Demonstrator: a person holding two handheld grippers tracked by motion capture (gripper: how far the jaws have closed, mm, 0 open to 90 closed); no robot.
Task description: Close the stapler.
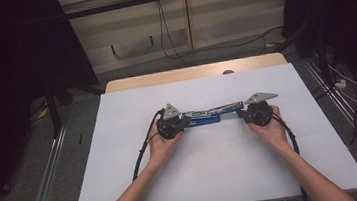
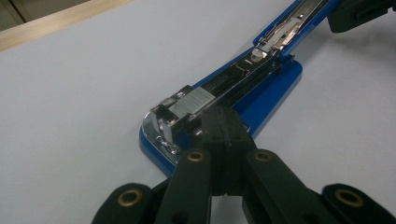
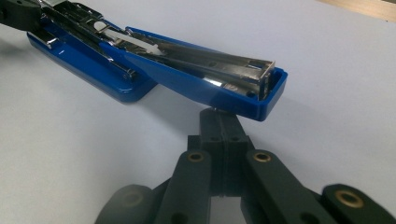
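A blue stapler (image 1: 208, 116) lies swung open mid-table (image 1: 214, 177); the left gripper (image 2: 223, 122), jaws pressed together, touches its base, and the right gripper (image 3: 223, 122), likewise closed, sits under the raised top's tip

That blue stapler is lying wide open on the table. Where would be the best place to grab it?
Probably the blue base, pinched across its two long straight sides from above. It lies flat on the white table, so its edges are parallel and reachable. The swung-open top sticks up at a slant on its hinge, so gripping there would likely let it swing.
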